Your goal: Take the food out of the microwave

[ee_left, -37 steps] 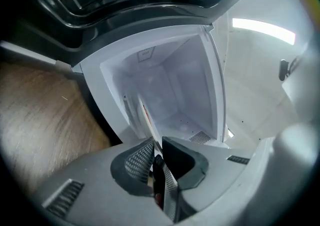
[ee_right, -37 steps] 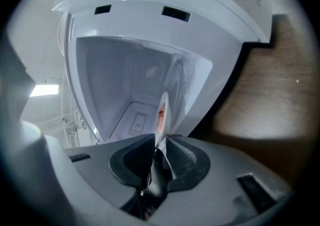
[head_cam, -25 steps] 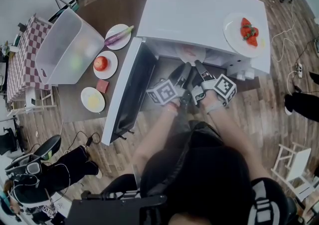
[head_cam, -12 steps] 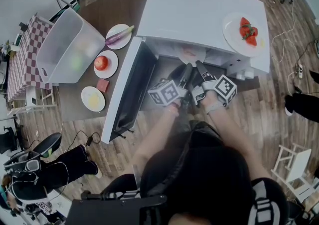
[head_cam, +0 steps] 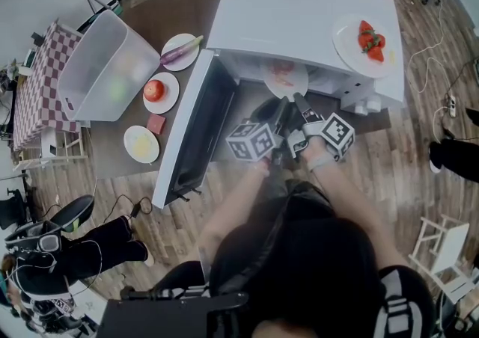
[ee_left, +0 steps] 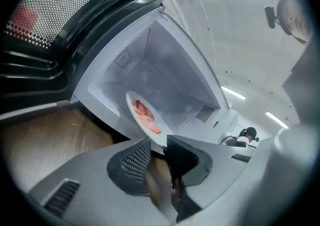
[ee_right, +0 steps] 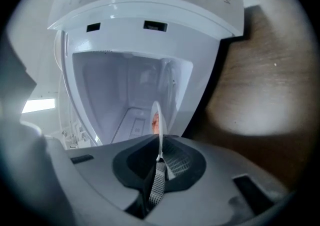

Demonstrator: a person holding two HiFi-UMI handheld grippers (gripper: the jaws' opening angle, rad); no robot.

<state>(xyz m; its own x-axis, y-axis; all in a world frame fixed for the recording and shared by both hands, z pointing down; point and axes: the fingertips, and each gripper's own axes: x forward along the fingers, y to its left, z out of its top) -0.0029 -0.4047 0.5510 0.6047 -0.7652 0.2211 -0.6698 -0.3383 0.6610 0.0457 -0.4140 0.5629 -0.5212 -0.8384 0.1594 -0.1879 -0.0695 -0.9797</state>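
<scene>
**Plate of food: grip passed to the right gripper at the microwave mouth**

Item: plate [head_cam: 286, 78] with pink food [ee_left: 144, 112], at the front edge of the microwave [head_cam: 299, 7] cavity, further out than a second ago.
Door [head_cam: 196, 134]: swung wide.
Right gripper [ee_right: 160, 157]: jaws have just been closing and are clamped on the plate's near rim.
Left gripper [ee_left: 157, 145]: jaws have just been opening and are spread wide, with the rim at their gap but unpressed.
Judgement: the right gripper alone carries the plate, so it looks ready to come out.
</scene>
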